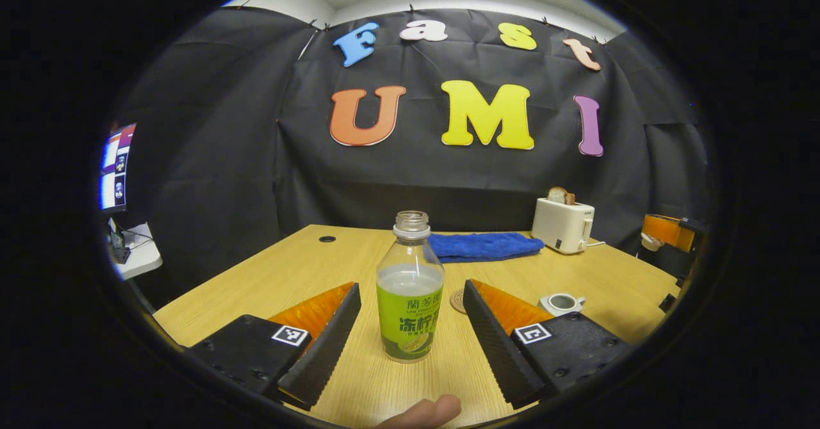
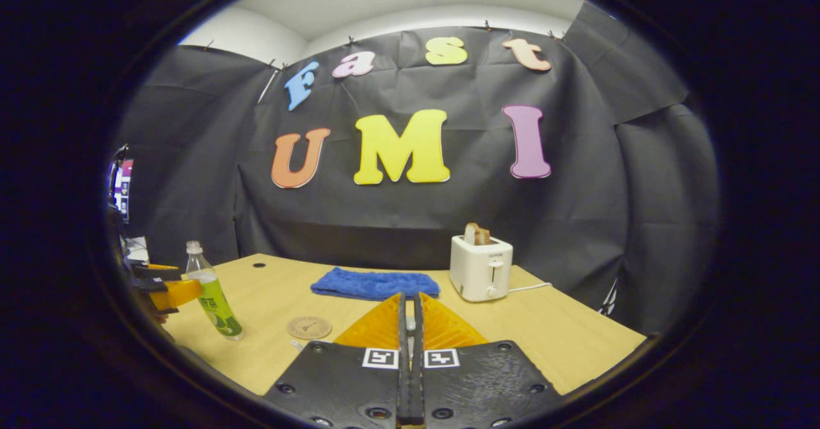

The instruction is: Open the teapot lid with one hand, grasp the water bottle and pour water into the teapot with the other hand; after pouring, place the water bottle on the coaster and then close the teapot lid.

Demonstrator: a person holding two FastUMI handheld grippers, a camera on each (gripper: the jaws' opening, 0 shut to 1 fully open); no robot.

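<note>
Left gripper: fingers spread wide, one to each side of the water bottle, neither touching it. Gaps visible on both sides. A fingertip of the person's hand shows at the bottom edge of the left gripper view.

Water bottle: one. Stands upright on the wooden table, long axis vertical, open neck pointing straight up, no cap on it. Clear upper body, green label around the lower half, liquid level roughly at the label's top. In the right gripper view the same bottle stands near the table's left end and leans in the picture from lens curve; the left gripper is at it from the left side.

Right gripper: fingers pressed together, only a thin seam between them, nothing seen held. What lies just under them is hidden.

Coaster: one, round, flat on the table, just beyond the bottle and to its right, partly behind the left gripper's right finger. In the right gripper view the coaster lies between the bottle and the right gripper's fingers, apart from both.

Teapot: one, white, small, top open with no lid on it, right of the coaster.

Farther back: one blue cloth, folded flat; one white toaster with toast standing in its slot, at the table's far right.
</note>
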